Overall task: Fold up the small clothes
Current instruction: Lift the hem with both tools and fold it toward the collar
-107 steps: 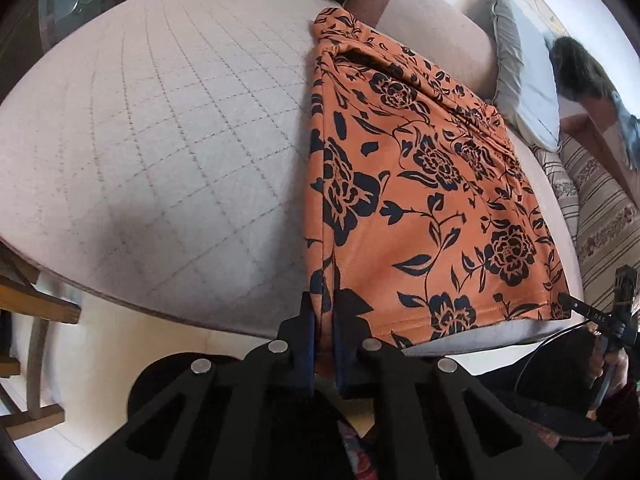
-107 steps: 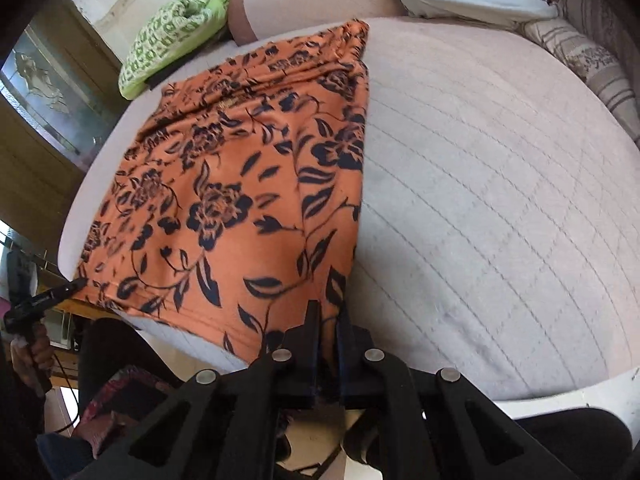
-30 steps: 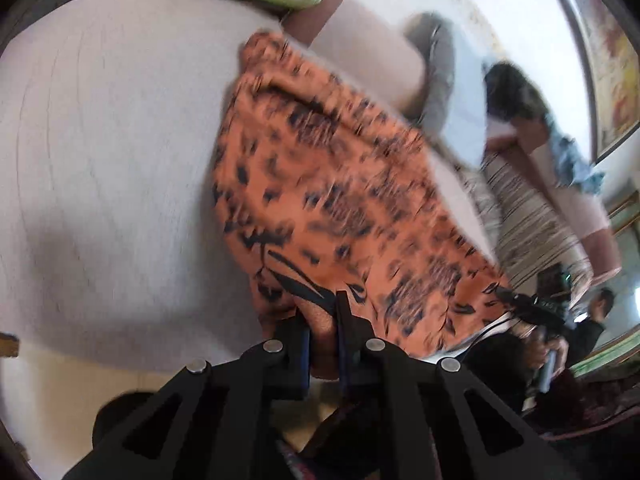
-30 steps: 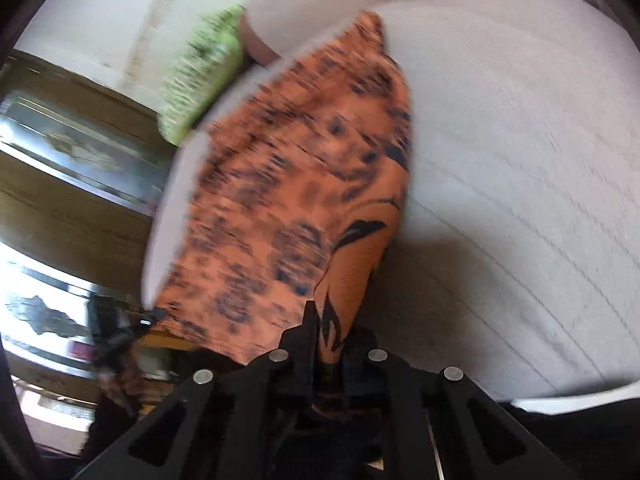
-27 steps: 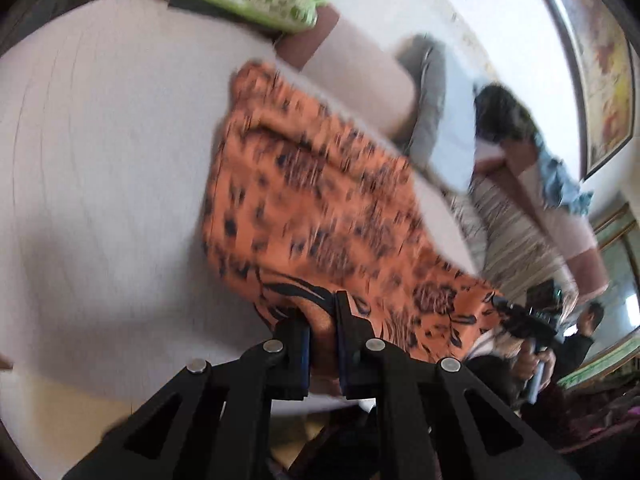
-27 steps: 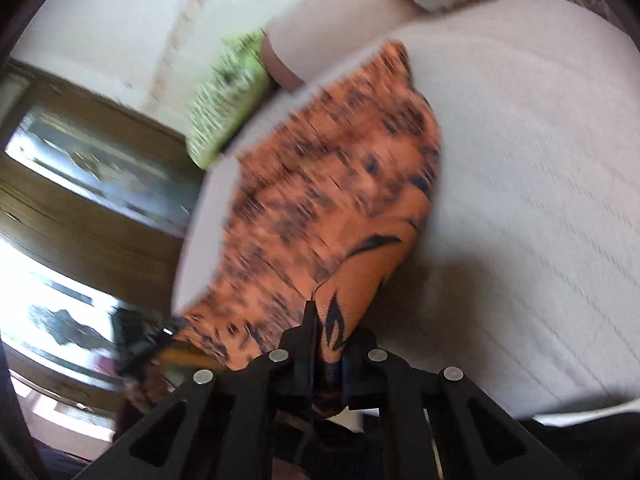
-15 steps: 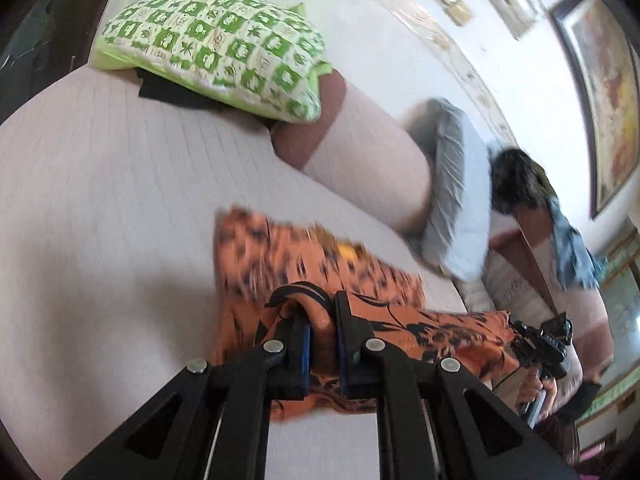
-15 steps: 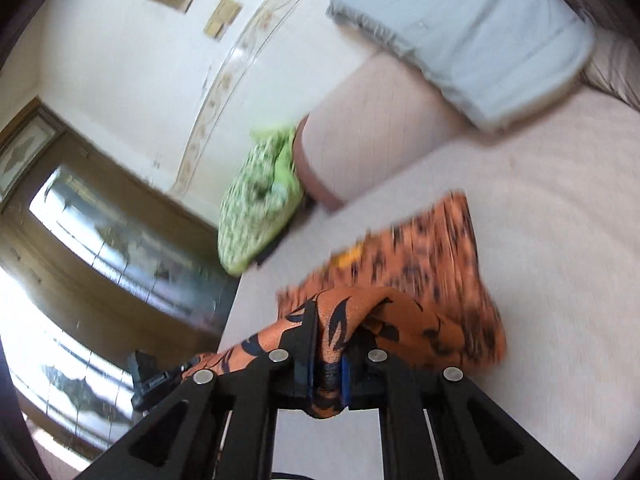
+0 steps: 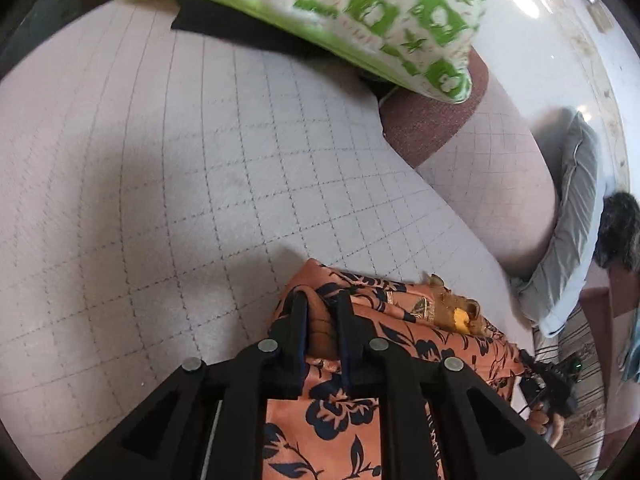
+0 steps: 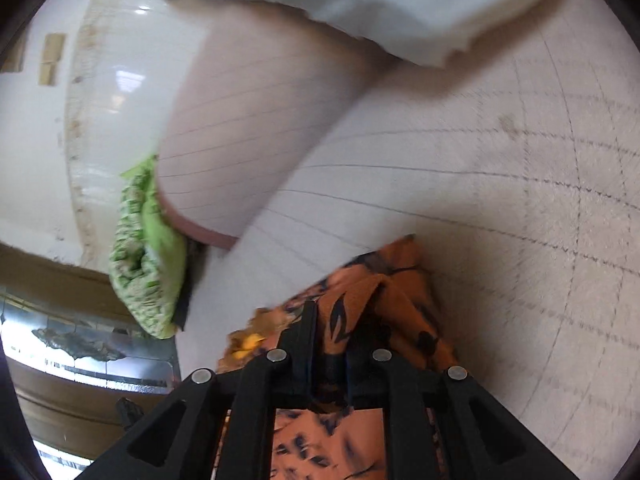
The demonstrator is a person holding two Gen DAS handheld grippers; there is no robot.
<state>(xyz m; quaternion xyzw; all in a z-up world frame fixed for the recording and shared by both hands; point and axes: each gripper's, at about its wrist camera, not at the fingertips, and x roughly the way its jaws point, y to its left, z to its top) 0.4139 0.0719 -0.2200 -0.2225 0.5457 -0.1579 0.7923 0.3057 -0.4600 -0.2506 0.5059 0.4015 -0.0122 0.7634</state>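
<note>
Both grippers, left [image 9: 322, 312] and right [image 10: 328, 330], are opening with the cloth [image 9: 332, 412] hem between the jaws; release together so edges align on the bed [image 9: 200, 184].

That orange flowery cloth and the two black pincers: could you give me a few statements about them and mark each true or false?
1. The orange floral garment lies on a quilted cushion. True.
2. The left gripper has nothing between its fingers. False: orange fabric sits between them as the jaws open.
3. A green patterned pillow lies beyond the garment. True.
4. The right gripper is far from the garment. False: fabric is bunched between its fingers.
</note>
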